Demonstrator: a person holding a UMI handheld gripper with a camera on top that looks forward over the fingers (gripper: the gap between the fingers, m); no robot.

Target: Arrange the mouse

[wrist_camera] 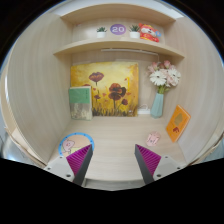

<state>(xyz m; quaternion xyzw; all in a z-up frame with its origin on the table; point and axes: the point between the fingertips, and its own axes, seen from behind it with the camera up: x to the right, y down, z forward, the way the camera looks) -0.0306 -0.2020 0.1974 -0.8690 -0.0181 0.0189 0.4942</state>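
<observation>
No mouse shows in the gripper view. My gripper (112, 165) is open, its two fingers with magenta pads (80, 160) spread wide over the pale wooden desk (112, 140), and nothing stands between them. A round blue-rimmed mat (76, 143) lies on the desk just ahead of the left finger, partly hidden by it.
At the back of the desk stand a flower painting (105, 88), a small green card (80, 102), a vase of flowers (160, 90) and an orange card (178, 122). A small pink object (153, 138) lies ahead of the right finger. Shelves above hold small items (119, 31).
</observation>
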